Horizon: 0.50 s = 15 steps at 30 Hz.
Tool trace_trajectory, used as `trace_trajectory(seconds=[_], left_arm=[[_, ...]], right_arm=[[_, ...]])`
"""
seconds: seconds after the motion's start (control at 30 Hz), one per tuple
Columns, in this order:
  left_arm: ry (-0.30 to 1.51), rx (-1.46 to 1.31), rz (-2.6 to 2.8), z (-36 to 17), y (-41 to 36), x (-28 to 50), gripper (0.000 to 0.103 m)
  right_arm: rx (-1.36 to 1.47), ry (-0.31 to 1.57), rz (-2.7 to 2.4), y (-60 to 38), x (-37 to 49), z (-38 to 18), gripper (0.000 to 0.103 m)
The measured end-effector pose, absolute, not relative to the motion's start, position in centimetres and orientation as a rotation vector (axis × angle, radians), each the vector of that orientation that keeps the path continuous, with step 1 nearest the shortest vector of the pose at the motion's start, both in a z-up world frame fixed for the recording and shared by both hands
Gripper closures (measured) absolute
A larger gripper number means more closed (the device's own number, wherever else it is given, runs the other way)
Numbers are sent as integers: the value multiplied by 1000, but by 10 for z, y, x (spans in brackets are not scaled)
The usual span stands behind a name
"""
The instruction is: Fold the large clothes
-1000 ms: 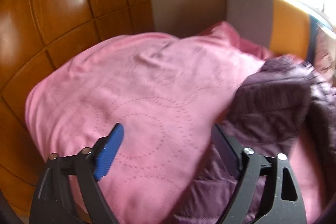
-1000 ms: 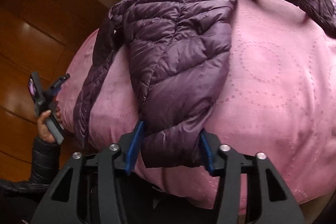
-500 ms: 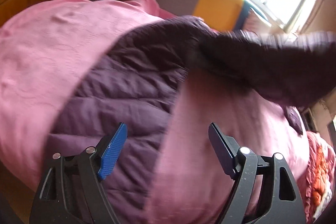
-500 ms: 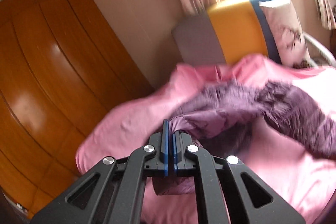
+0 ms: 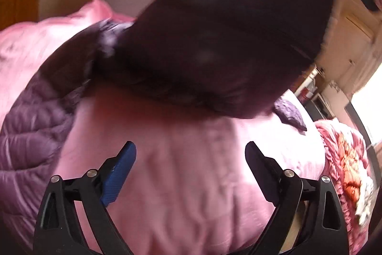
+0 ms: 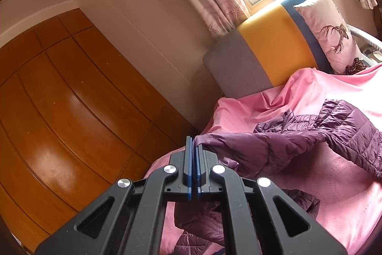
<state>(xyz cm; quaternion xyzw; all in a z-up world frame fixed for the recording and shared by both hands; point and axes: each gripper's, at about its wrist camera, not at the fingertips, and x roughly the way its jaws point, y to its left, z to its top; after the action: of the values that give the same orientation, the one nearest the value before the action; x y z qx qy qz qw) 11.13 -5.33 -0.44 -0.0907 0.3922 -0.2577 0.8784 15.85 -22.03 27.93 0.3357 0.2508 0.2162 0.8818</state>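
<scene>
A purple quilted down jacket [image 6: 341, 126] lies across a bed with a pink sheet [image 6: 346, 183]. My right gripper [image 6: 193, 147] is shut on an edge of the jacket and holds it lifted above the bed's left side. In the left wrist view the lifted jacket [image 5: 226, 40] hangs dark and blurred across the upper frame, and another part [image 5: 28, 126] lies at the left. My left gripper [image 5: 189, 154] is open and empty, low over the pink sheet [image 5: 186, 183], short of the jacket.
A grey, yellow and blue headboard [image 6: 267, 51] and a deer-print pillow [image 6: 329, 32] stand at the bed's head under a bright window. Wooden wardrobe doors [image 6: 59, 111] line the left. A floral pink quilt [image 5: 346, 154] lies at the right.
My right gripper closed on the jacket's edge and lifted it up off the bed. My left gripper swung right, and the raised jacket now fills the top of its view.
</scene>
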Motion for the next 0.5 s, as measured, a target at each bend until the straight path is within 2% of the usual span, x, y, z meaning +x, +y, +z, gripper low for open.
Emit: trace_trajectory(seconds=[0.1,0.5], left_arm=[[783,-167,-546,7,-82,101,7],[829,-169,-356,-5,-166,124,6]], right_arm=[[711,531,462,-218,167,281,101],[669,588,498,-206,191,280,101]])
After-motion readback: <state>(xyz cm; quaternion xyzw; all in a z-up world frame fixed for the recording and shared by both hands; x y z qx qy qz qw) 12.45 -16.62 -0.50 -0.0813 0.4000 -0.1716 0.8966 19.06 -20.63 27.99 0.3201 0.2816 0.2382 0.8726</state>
